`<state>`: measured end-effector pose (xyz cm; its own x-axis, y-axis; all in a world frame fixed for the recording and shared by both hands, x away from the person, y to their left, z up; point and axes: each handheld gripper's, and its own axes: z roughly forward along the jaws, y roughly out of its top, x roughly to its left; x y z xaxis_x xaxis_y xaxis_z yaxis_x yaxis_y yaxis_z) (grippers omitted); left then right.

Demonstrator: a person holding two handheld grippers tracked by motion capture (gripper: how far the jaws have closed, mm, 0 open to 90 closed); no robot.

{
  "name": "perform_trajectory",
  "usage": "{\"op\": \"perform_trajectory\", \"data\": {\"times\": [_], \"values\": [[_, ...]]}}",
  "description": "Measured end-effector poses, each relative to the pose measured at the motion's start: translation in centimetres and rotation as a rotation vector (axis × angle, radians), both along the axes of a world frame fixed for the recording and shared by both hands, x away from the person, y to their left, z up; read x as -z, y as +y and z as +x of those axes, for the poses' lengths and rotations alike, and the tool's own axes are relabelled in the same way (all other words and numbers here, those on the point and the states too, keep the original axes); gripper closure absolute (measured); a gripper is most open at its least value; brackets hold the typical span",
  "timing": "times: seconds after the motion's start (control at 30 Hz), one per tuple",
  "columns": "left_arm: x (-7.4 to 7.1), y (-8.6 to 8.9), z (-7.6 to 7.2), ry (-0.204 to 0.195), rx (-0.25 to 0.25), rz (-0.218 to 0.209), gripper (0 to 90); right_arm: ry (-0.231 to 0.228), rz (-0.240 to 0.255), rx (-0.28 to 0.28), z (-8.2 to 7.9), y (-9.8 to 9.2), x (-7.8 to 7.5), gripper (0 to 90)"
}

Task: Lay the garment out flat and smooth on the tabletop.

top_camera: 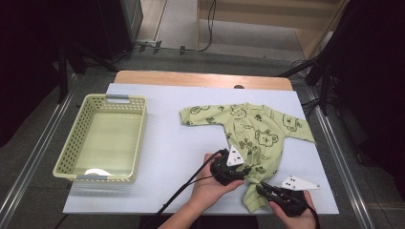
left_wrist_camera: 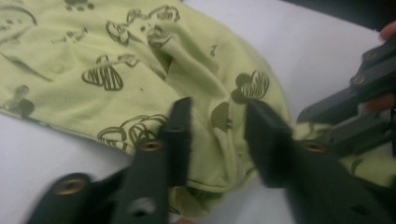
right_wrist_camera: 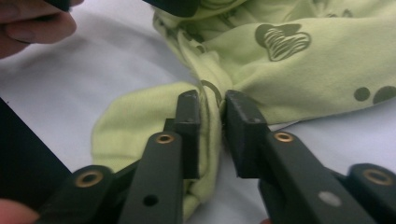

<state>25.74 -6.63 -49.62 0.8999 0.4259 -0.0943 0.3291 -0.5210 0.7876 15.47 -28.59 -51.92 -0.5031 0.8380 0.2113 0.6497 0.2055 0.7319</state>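
1. The right tool [top_camera: 265, 189], lower right of the frame, pinches the garment's [top_camera: 260, 131] leg.
2. The left tool [top_camera: 240, 171], just above it, grips a cloth fold.
3. The garment lies right of centre on the counter [top_camera: 176, 152].
4. The basket [top_camera: 106, 137] stands at left.

Even overhead light, dark surroundings, soft blur in close views.

A light green baby romper [top_camera: 255, 136] printed with dark bear and paw motifs lies flat on the right half of the white worktop [top_camera: 172, 143], sleeves spread at the far end, its near leg end bunched into folds.
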Motion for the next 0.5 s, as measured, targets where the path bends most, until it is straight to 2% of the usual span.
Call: {"op": "perform_trajectory", "data": {"times": [0.07, 0.1, 0.23, 0.4, 0.5], "values": [[0.1, 0.4, 0.3, 0.009, -0.001, -0.003, 84.9, 0.004, -0.002, 0.006, 0.1, -0.5, -0.1, 76.0], [-0.1, 0.7, 0.4, 0.015, -0.002, -0.006, 87.0, 0.001, 0.0, 0.009, 0.2, -0.8, -0.1, 76.1], [-0.6, 2.3, 0.9, 0.023, -0.02, -0.032, 88.5, -0.002, 0.014, 0.059, 0.3, -2.7, -0.3, 76.2], [-0.8, 4.9, 1.3, 0.031, -0.06, -0.054, 88.7, -0.035, -0.016, 0.147, 0.2, -5.0, -0.7, 76.3], [-0.3, 6.1, 1.1, 0.04, -0.054, -0.053, 88.7, -0.046, -0.024, 0.191, 0.2, -6.2, -0.9, 76.3]]}}
